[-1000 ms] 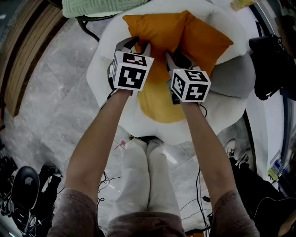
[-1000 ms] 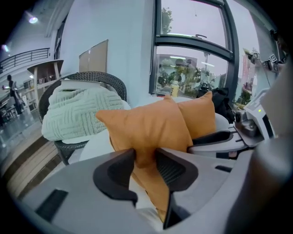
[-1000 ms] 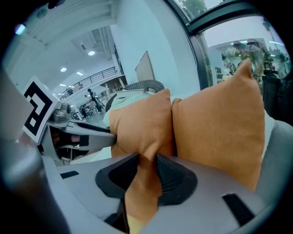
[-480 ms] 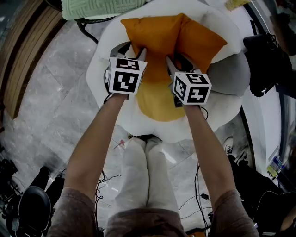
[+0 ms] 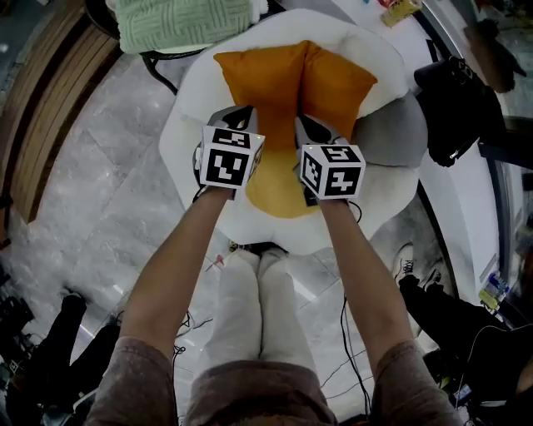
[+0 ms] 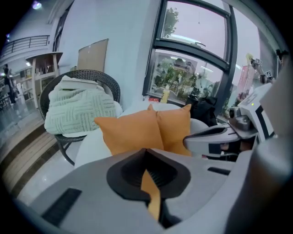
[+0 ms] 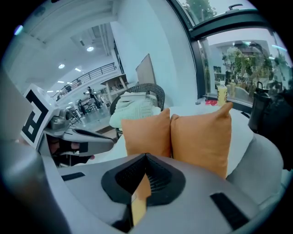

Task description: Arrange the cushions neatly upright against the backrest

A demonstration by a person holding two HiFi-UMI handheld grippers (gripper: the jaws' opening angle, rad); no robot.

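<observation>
Two orange cushions stand upright side by side against the white backrest, the left cushion (image 5: 258,79) (image 6: 130,132) (image 7: 146,132) touching the right cushion (image 5: 337,83) (image 6: 176,125) (image 7: 201,137). My left gripper (image 5: 241,112) (image 6: 147,153) hovers shut over the yellow seat (image 5: 279,187), just short of the left cushion, holding nothing. My right gripper (image 5: 306,125) (image 7: 145,157) is level with it in front of the right cushion, also shut and empty. Neither gripper touches a cushion.
The round white chair (image 5: 187,125) carries a grey cushion (image 5: 391,133) on its right side. A wicker chair with a pale green blanket (image 5: 183,21) stands behind on the left. A black bag (image 5: 454,100) lies to the right. Cables run over the marble floor by the person's legs.
Both grippers have let go of the cushions, drawn back a little toward me and shut. The two cushions now stand straighter and closer together against the backrest.
</observation>
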